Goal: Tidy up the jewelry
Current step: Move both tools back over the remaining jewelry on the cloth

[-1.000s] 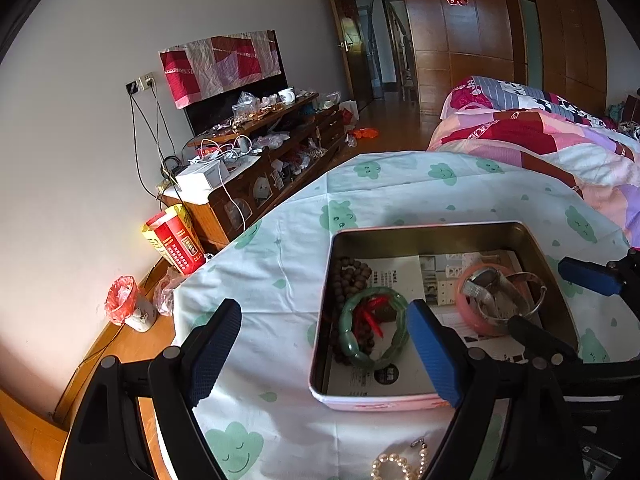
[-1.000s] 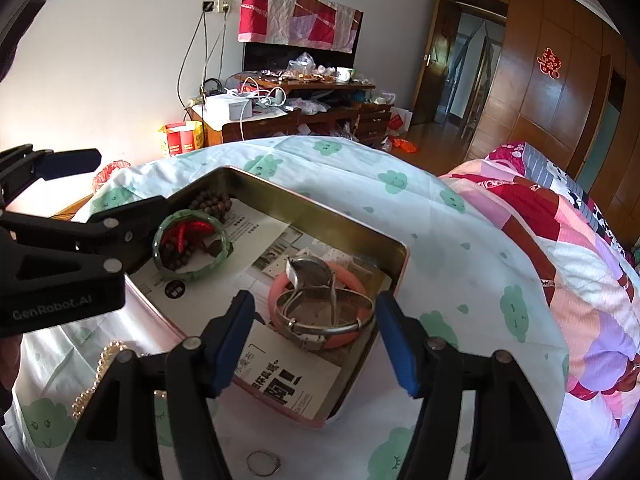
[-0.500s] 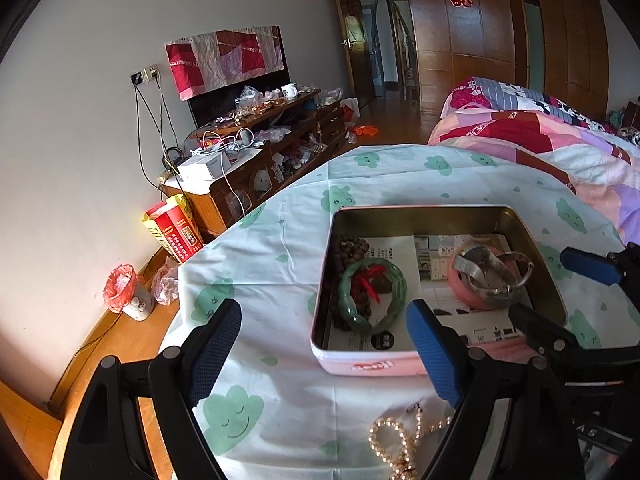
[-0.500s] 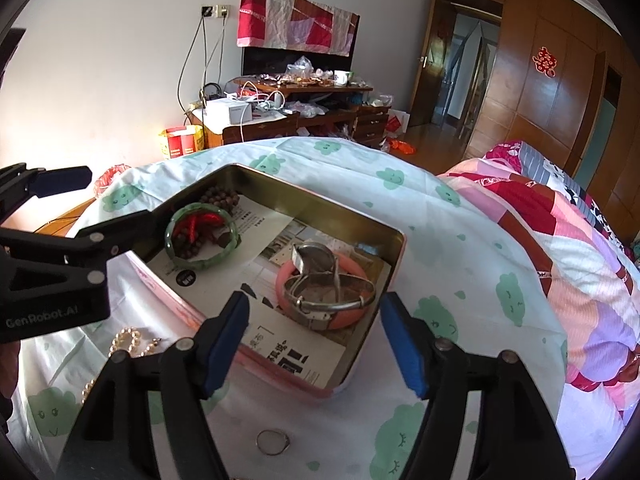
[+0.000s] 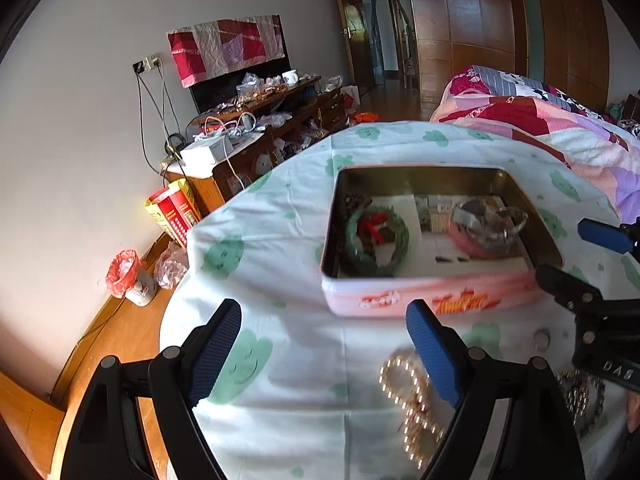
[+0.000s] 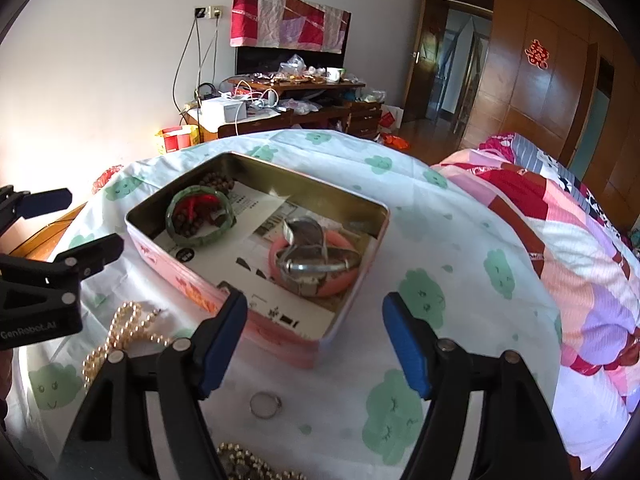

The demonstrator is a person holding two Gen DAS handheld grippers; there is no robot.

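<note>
Both hand-held grippers have pulled back from the pink tin (image 6: 280, 332) since a second ago, so its front wall and the loose pieces before it now show. Right hand-held gripper (image 6: 310, 338): jaws have just been opening, they stand wide apart with nothing between them, hanging over the near corner of the tin. Left hand-held gripper (image 5: 324, 346): jaws wide apart too, nothing clamped, poised over the cloth-covered table (image 6: 460, 240) just short of the tin. Inside the tin, a green bangle (image 6: 200, 222) lies on brown beads at its far-left end, and a pink bangle (image 6: 340, 280) with silver bangles (image 6: 316, 266) on it at its right end. In front of the tin: a pearl necklace (image 6: 120, 332) at its left corner, a small ring (image 6: 264, 404) nearer the camera.
</note>
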